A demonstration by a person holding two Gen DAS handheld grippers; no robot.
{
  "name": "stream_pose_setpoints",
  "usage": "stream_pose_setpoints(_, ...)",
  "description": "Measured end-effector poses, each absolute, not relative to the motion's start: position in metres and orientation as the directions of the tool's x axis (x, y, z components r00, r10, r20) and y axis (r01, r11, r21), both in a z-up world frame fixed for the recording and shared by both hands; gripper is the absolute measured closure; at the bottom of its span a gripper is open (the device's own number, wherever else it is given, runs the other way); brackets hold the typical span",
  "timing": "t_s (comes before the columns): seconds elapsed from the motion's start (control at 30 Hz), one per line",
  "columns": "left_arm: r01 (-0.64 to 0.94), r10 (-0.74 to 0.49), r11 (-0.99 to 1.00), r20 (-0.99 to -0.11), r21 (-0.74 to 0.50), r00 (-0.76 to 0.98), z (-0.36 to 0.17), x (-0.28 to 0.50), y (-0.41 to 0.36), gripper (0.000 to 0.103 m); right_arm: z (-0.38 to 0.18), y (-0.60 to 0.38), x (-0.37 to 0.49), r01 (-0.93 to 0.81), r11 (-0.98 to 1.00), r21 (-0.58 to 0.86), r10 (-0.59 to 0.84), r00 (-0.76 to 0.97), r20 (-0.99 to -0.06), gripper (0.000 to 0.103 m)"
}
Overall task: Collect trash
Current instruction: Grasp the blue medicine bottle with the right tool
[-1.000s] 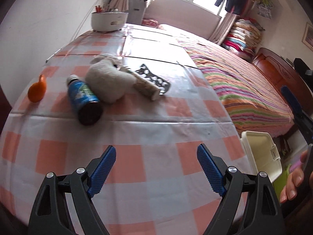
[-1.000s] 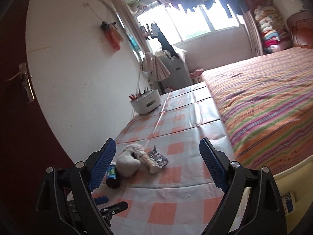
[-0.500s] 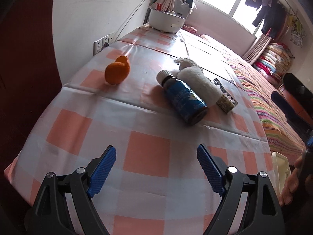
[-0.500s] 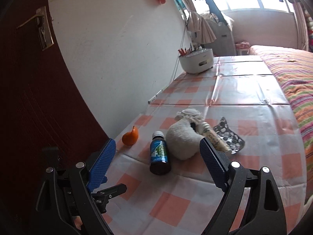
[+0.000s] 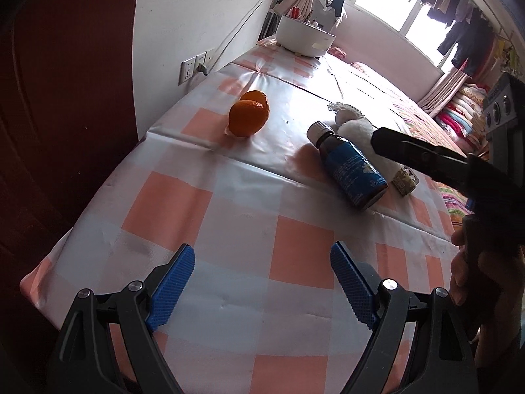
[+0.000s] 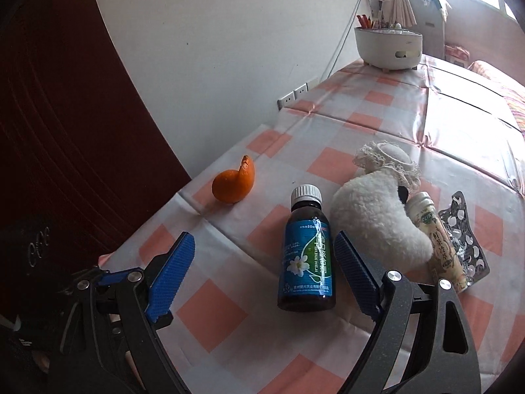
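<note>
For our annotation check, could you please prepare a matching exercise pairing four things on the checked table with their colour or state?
Things:
1. medicine bottle
2. orange peel
3. blister pack
4. plush toy

Descriptions:
A. white and fluffy
B. silver, its pockets pushed out
C. lying on its side, blue label up
D. nearest the wall, apart from the rest

Pairs: 1-C, 2-D, 3-B, 4-A

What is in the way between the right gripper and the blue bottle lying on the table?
Nothing visible. The right gripper is open, and the blue medicine bottle lies just ahead of it on the checked tablecloth. The white plush toy sits beside the bottle, not in front.
</note>
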State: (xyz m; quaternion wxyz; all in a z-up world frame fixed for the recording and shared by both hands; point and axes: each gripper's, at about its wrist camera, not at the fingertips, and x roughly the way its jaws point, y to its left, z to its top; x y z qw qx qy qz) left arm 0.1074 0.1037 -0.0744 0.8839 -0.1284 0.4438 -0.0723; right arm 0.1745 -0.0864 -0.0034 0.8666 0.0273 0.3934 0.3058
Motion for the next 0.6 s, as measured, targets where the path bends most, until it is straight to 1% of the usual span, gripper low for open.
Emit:
stream_pose_setpoints(0.13, 0.008, -0.236, 0.957, -0.767, -0.289, 0.596, -0.074, 0.106, 0.110, 0.021, -0.015, -0.073, 0.189, -0.519, 0.815, 0.256, 0.520, 0.461, -0.719, 0.031)
stream_pose_setpoints(0.33, 0.003, -0.231, 0.959, -0.775, -0.284, 0.588, -0.076, 0.106, 0.116, 0.021, -0.027, -0.064, 0.209, -0.495, 0.842, 0.212, 0.458, 0.450, -0.767, 0.033)
stream_pose_setpoints(0.4, 0.004, -0.228, 0.961, -0.779, -0.278, 0.584, -0.076, 0.107, 0.116, 0.021, -0.035, -0.063, 0.216, -0.487, 0.848, 0.209, 0.443, 0.438, -0.782, 0.042)
stream_pose_setpoints(0.43, 0.004, -0.226, 0.961, -0.780, -0.276, 0.584, -0.077, 0.107, 0.117, 0.021, -0.038, -0.061, 0.218, -0.487, 0.849, 0.207, 0.440, 0.433, -0.786, 0.051)
stream_pose_setpoints(0.53, 0.001, -0.223, 0.962, -0.781, -0.274, 0.583, -0.077, 0.106, 0.117, 0.021, -0.044, -0.060, 0.222, -0.481, 0.848, 0.225, 0.446, 0.415, -0.793, 0.055)
stream_pose_setpoints(0.6, -0.001, -0.221, 0.962, -0.784, -0.272, 0.580, -0.077, 0.106, 0.117, 0.021, -0.048, -0.058, 0.222, -0.477, 0.853, 0.212, 0.432, 0.414, -0.801, 0.056)
